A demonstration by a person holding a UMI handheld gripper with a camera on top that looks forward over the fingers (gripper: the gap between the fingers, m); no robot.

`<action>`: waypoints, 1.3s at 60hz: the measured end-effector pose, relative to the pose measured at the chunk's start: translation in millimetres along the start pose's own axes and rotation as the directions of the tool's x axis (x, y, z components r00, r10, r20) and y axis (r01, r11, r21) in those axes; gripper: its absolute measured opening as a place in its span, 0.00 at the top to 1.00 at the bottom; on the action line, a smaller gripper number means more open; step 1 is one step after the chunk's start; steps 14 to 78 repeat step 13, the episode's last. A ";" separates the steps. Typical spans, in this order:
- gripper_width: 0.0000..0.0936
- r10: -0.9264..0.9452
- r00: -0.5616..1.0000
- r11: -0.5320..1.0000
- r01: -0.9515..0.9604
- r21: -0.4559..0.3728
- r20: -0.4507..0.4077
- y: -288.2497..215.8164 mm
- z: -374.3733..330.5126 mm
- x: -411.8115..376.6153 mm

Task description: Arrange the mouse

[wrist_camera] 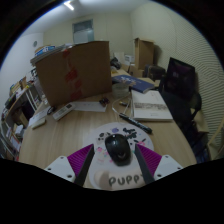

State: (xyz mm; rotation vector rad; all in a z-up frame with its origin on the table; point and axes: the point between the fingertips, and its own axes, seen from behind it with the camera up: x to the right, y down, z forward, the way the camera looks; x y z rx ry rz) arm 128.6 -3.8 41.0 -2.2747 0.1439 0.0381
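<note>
Looking at a dark mouse [118, 149] sitting between our gripper [113, 163] fingers on a white mat [112, 176] printed "PUPP" at the near edge of the wooden table [75, 135], so we judge this as the grasp or placement step. Fingers look spread with purple pads [77, 158] flanking the mouse, though we can't confirm contact; next move needs a square close on its sides. Mat text is cut off, and clutter around the cardboard box [74, 72] is hard to make out.

white mat [118, 172] under the mouse [118, 148], lettering "PUPP"
</note>
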 end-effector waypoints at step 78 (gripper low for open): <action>0.11 0.052 0.995 0.999 -0.051 0.018 -0.085 24.7 -126.9 -20.4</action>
